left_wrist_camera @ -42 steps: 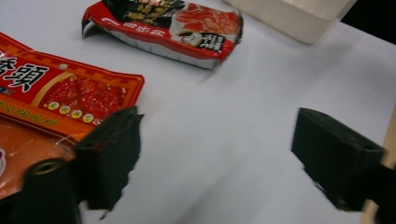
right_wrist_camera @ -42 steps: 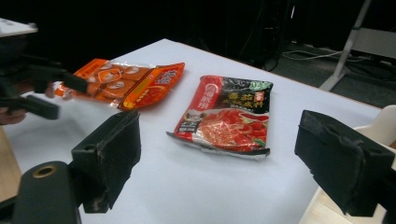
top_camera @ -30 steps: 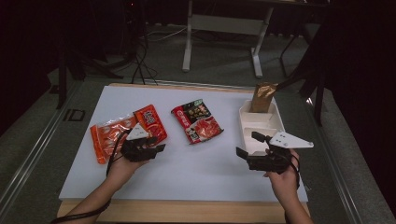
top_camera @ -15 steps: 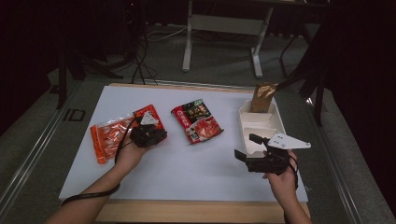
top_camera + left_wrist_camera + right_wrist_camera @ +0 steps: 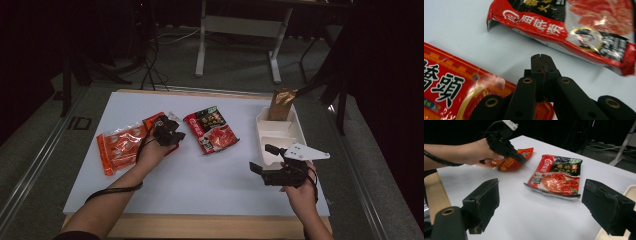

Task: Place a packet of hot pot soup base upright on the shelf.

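Note:
My left gripper (image 5: 172, 134) (image 5: 540, 58) lies on the right corner of a red snack packet (image 5: 152, 122) (image 5: 446, 82) (image 5: 510, 163). Its jaws have just been closing and now meet, with a sliver of the red film in the seam between them. The same gripper appears far off in the right gripper view (image 5: 522, 160), its tips on that packet. A red and black noodle packet (image 5: 212, 131) (image 5: 574, 27) (image 5: 556, 177) lies flat just right of it. Near the table's right front, my right gripper (image 5: 262, 158) (image 5: 539, 205) is open over bare white table, holding nothing.
An orange packet (image 5: 117, 150) lies left of the red one, partly under it. A white tray (image 5: 295, 132) stands at the right with a brown pouch (image 5: 281, 102) upright at its far end. The table's wooden front edge (image 5: 210, 225) is near my arms.
My left hand has moved away from me across the red packet and its jaws have gone from open to shut. The right hand has stayed put.

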The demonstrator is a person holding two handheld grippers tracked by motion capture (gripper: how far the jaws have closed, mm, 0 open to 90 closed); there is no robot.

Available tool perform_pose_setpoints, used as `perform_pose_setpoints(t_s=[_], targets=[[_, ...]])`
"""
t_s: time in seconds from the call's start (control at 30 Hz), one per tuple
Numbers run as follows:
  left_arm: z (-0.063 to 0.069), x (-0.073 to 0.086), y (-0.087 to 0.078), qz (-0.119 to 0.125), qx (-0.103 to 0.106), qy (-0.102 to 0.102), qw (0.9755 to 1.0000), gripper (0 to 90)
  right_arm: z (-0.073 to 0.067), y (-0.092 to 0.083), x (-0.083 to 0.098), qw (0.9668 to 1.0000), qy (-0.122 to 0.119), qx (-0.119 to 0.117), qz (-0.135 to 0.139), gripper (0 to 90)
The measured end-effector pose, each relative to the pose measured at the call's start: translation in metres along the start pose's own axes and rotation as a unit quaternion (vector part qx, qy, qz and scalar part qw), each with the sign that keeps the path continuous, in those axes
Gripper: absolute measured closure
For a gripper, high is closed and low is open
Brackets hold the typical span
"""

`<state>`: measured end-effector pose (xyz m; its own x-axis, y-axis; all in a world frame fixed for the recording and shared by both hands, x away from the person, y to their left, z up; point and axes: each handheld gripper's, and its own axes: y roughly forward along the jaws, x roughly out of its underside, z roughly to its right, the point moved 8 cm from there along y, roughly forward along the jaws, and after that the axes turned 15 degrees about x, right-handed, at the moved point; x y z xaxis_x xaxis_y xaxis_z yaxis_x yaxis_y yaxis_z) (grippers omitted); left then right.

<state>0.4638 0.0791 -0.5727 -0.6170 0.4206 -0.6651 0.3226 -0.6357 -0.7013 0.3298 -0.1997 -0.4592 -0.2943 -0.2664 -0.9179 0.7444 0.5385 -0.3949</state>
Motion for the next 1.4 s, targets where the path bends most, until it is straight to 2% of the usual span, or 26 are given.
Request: perform_pose_setpoints(t_s=[0.3, 0.43, 0.5, 0.63, 0.8, 0.97, 1.1, 1.17, 1.4], targets=[[-0.009, -0.006, 0.026, -0.026, 0.003, -0.009, 0.9996, 89.6, 0.004, -0.006, -0.002, 1.0000, 0.001, 0.006, 0.004, 14.3], [-0.003, -0.012, 0.040, -0.046, 0.006, 0.006, 0.9989, 89.6, 0.004, -0.004, 0.000, 1.0000, -0.002, 0.004, 0.000, 14.2], [-0.003, -0.014, 0.044, -0.054, -0.007, 0.013, 0.9984, 89.6, 0.004, -0.004, 0.001, 1.0000, -0.003, 0.003, 0.000, 14.3], [-0.007, -0.019, 0.047, -0.055, -0.007, 0.000, 0.9985, 89.6, 0.004, -0.004, 0.002, 1.0000, -0.001, 0.002, -0.001, 14.3], [-0.010, -0.026, 0.051, -0.064, -0.014, 0.005, 0.9979, 89.6, 0.004, -0.003, 0.004, 1.0000, 0.001, -0.002, -0.002, 14.3], [-0.013, -0.032, 0.056, -0.059, -0.012, -0.004, 0.9982, 89.6, 0.002, 0.000, 0.006, 1.0000, 0.000, -0.004, -0.007, 14.3], [-0.015, -0.033, 0.058, -0.062, -0.012, -0.002, 0.9980, 89.6, 0.002, 0.000, 0.006, 1.0000, 0.000, -0.004, -0.006, 14.3], [-0.016, -0.034, 0.060, -0.058, -0.006, -0.010, 0.9983, 89.6, 0.002, 0.000, 0.007, 1.0000, 0.001, -0.004, -0.005, 14.3], [-0.020, -0.040, 0.068, -0.061, -0.010, -0.011, 0.9980, 89.6, 0.000, 0.002, 0.009, 0.9999, -0.002, -0.005, -0.009, 14.3]])
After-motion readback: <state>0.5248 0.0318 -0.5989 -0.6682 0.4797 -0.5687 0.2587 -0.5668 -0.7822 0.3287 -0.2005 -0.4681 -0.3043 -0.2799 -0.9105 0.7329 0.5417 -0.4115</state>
